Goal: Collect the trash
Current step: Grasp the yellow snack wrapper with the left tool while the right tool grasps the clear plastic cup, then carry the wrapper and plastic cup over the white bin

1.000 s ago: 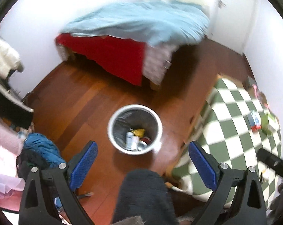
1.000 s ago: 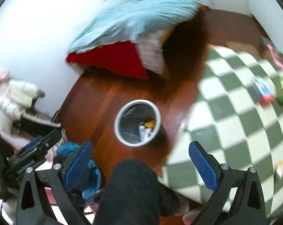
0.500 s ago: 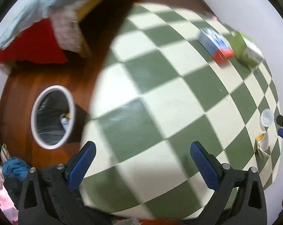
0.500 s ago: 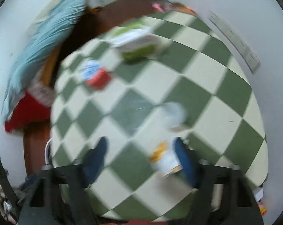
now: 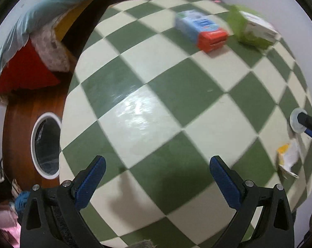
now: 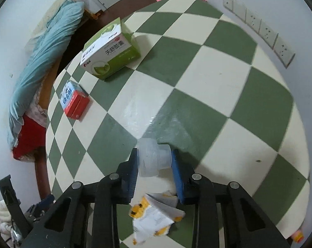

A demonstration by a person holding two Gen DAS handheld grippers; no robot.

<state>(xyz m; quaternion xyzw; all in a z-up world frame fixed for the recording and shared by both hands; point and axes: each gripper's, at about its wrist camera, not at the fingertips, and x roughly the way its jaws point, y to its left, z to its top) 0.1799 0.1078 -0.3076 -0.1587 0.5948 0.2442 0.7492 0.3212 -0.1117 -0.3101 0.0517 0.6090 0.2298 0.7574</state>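
My right gripper (image 6: 155, 161) is shut on a small clear plastic cup (image 6: 153, 157) on the green-and-cream checked table (image 6: 197, 82). A crumpled white and yellow wrapper (image 6: 154, 217) lies just below it, under the gripper. In the left wrist view the cup (image 5: 296, 121) and the wrapper (image 5: 288, 159) show at the far right, with the right gripper's tip on the cup. My left gripper (image 5: 156, 175) is open and empty above the table's near part. The white-rimmed trash bin (image 5: 45, 144) stands on the wooden floor left of the table.
A green and white box (image 6: 108, 49) and a blue and red carton (image 6: 73, 101) lie on the table's far side. A bed (image 6: 42, 62) with blue bedding and a red sheet is beyond. Wall sockets (image 6: 259, 29) line the wall at right. Clothes lie on the floor lower left.
Both grippers swung from over the trash bin to the checked table. The right gripper came down around the clear cup and closed on it. The left gripper stayed open.
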